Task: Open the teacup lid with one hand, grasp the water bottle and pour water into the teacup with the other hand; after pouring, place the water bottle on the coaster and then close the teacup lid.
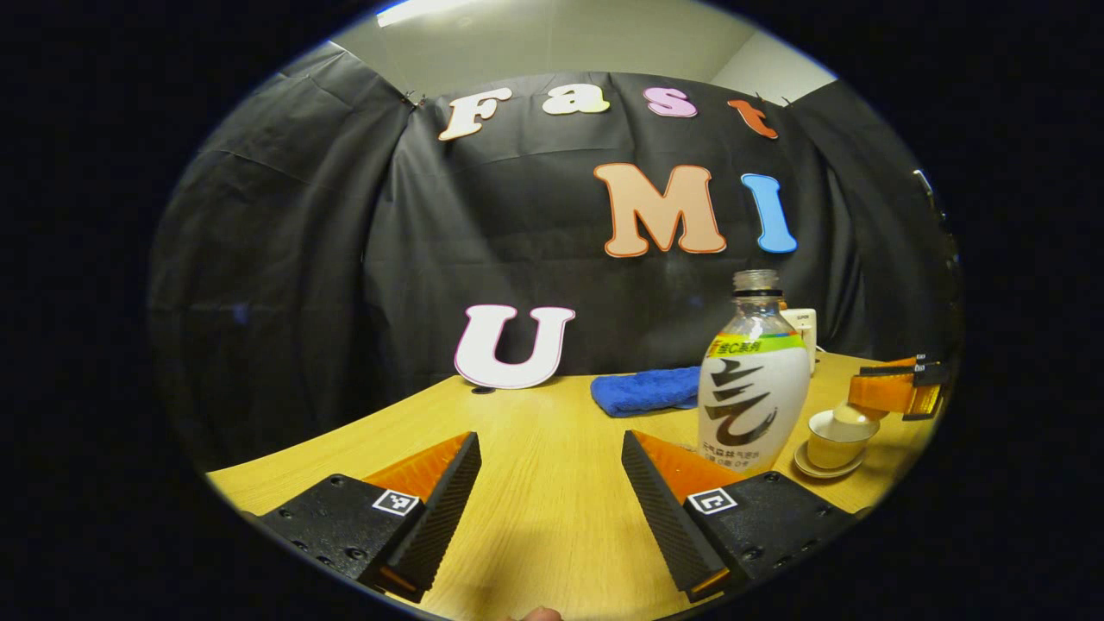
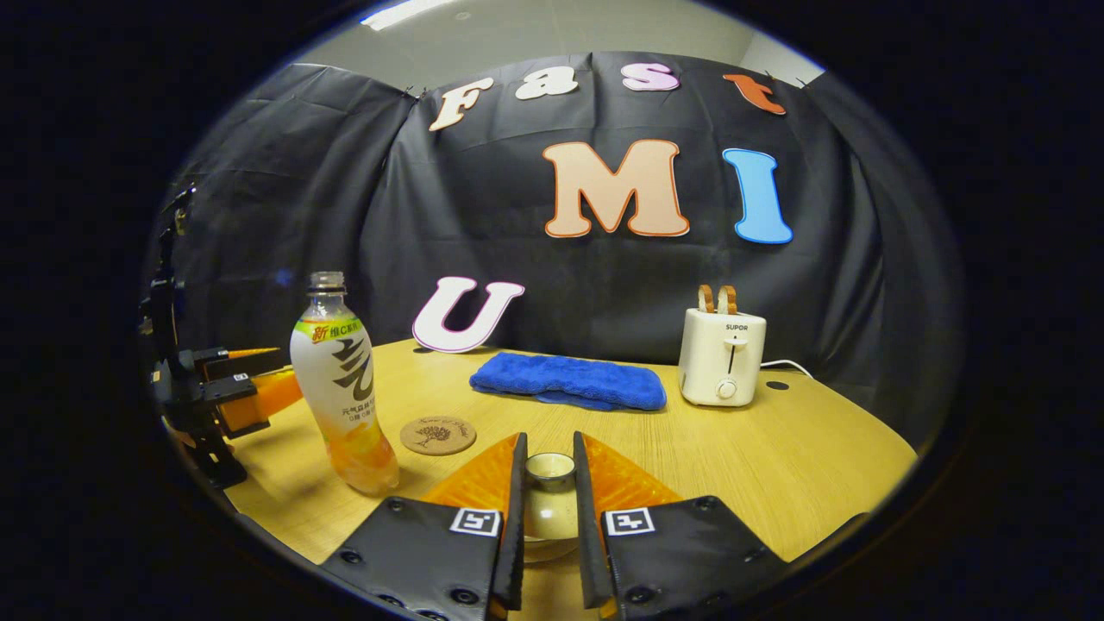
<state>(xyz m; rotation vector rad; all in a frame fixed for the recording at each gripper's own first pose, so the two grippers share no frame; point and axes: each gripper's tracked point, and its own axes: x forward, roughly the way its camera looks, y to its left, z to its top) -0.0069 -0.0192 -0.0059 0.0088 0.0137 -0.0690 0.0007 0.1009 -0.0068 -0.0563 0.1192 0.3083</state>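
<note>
In the right gripper view, the right gripper (image 2: 548, 517) sits low over the desk (image 2: 776, 448) at its near edge, its two fingers drawn close around the lid (image 2: 550, 467) of the teacup (image 2: 548, 517); both inner faces look to be touching the lid's sides, pinching it. The bottle (image 2: 342, 388) stands upright, uncapped, off to the left of that gripper, with the coaster (image 2: 438, 435) lying flat just beside it, between bottle and cup. A blue towel (image 2: 569, 381) lies toward the far edge, and a toaster (image 2: 722, 355) stands near the far right edge. In the left gripper view, the left gripper (image 1: 552, 483) hovers over bare desk (image 1: 535, 448) with its fingers spread wide and nothing between them; the bottle (image 1: 753, 388) stands just right of its right finger, apart from it, and the teacup (image 1: 837, 442) on its saucer (image 1: 826, 470) sits beyond the bottle, nearer the desk's right edge.
</note>
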